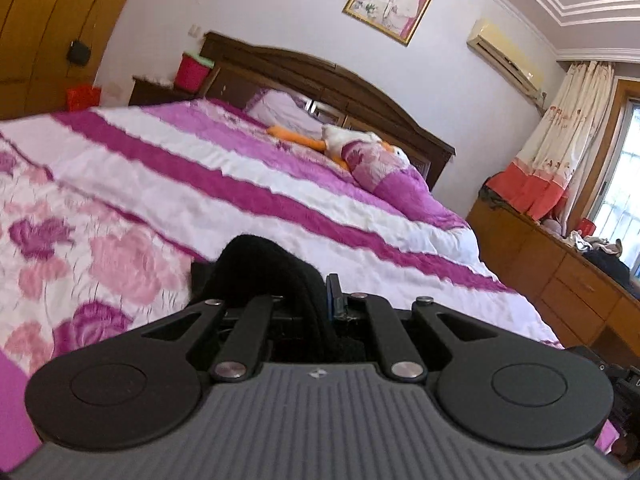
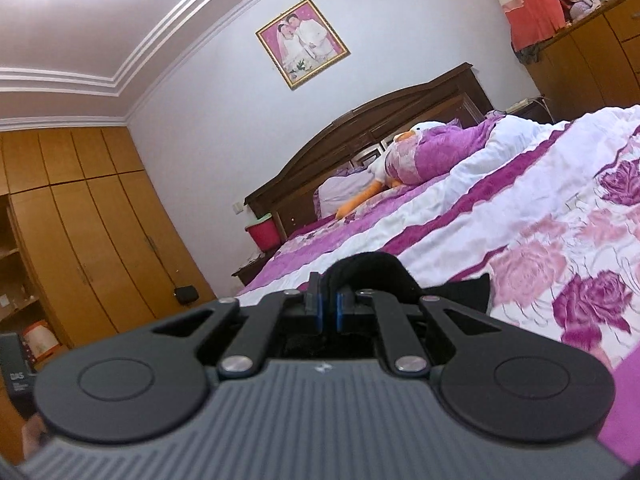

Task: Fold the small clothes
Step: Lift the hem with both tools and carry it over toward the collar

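Note:
A small black knit garment [image 1: 264, 268] bulges up between the fingers of my left gripper [image 1: 320, 300], which is shut on it just above the bed. In the right wrist view the same black garment [image 2: 368, 272] is pinched between the blue pads of my right gripper [image 2: 329, 300], which is shut on it. A black corner [image 2: 468, 292] of the garment lies on the quilt to the right. Both grippers sit low over the pink and purple floral quilt [image 1: 120, 184]. Most of the garment is hidden behind the gripper bodies.
A plush goose [image 1: 360, 148] and pillows lie by the dark wooden headboard [image 1: 320, 76]. A red bin [image 2: 262, 232] stands on the nightstand. Wooden drawers [image 1: 560, 276] line one side of the bed, a wardrobe [image 2: 92, 224] the other.

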Demonstrator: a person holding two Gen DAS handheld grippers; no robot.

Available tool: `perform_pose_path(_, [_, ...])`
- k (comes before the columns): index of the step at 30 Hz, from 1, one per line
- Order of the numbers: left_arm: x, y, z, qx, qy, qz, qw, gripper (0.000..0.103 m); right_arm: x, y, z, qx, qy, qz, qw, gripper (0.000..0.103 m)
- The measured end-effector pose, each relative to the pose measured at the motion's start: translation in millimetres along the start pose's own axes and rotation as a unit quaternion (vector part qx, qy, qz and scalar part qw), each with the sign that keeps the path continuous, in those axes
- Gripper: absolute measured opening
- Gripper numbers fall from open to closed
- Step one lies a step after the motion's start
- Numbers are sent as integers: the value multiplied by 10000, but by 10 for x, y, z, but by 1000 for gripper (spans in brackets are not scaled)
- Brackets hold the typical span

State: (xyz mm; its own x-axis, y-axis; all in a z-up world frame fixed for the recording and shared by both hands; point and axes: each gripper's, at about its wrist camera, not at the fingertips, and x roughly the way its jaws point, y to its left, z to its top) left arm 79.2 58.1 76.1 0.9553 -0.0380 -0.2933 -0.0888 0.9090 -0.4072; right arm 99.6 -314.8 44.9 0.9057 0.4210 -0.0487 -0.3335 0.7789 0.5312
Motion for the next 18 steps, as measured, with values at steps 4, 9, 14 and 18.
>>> perform_pose_path(4, [186,-63,72,238,-148,123,9995,8,175,-23,71,-59,-30,-118,9999,9])
perform_pose_path(9, [568,-60,112,316,-63,334,9989,8,522,-60,119,-201,-23,-321,9993,9])
perform_pose_path(14, [1083,25,93,346,125,612,9974,8,960,-85,48,-524,81,-595,9968,9])
perform_pose_path(18, [1493,178,38,236,397,811,9956,8,1263,-143,-77,-746,233,-839,9934,9])
